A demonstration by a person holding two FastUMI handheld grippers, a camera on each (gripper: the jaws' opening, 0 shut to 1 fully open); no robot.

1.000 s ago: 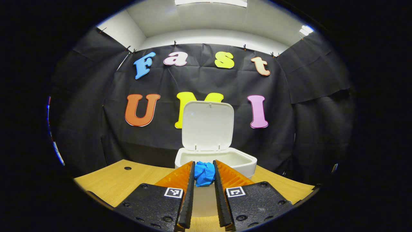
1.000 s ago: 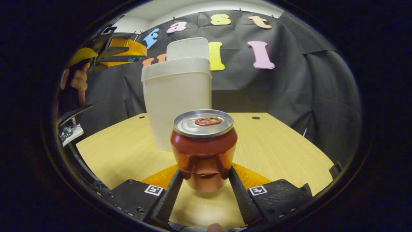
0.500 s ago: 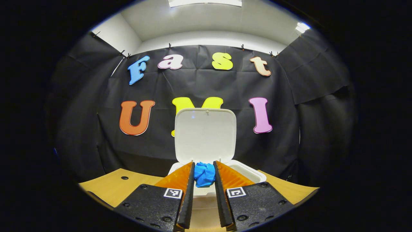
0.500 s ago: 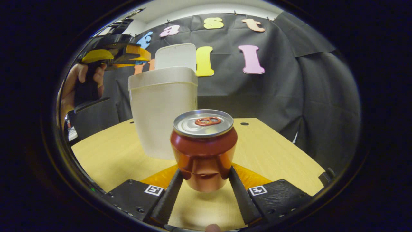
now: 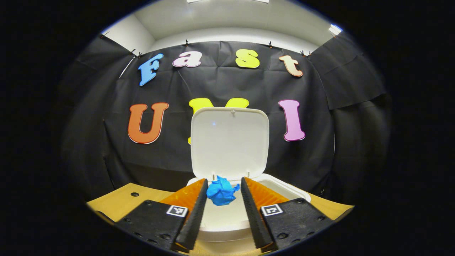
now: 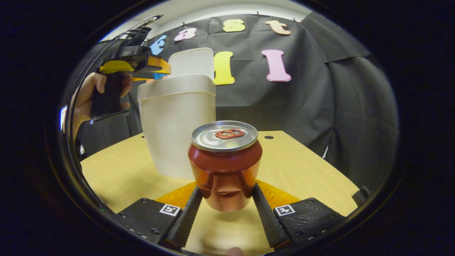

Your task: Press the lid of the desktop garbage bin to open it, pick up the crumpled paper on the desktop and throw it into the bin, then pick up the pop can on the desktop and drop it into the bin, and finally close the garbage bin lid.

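Left tongs (image 5: 222, 199) had their fingers spread apart, and the blue paper ball (image 5: 221, 192) sat in the gap between them with daylight on both sides, so I judged it released and dropping rather than held. Just beyond and below the fingertips lay the open mouth of the bin (image 5: 280, 186), its lid (image 5: 229, 142) standing upright behind the paper. In the right gripper view I saw those left tongs (image 6: 156, 71) poised above the bin's (image 6: 177, 121) rim, gripped by a hand (image 6: 87, 99).

My right tongs (image 6: 226, 197) were clenched on the can (image 6: 224, 163), one finger pressing each side of its lower body, the can upright and seemingly raised a little off the surface (image 6: 302, 167), with the bin ahead and to the left of it.

By my reckoning the lid was already open and the paper step was all but finished. Left to do: carry the can over the rim, let it go, then shut the lid.

The paper was a small crumpled wad, light and springy-looking. The can was smooth, glossy red metal with a silver top and a red pull tab, tapering at the shoulder. The bin was plain matte off-white plastic, a rounded rectangular tub with a flat hinged lid. The surface was pale wood-grain board.
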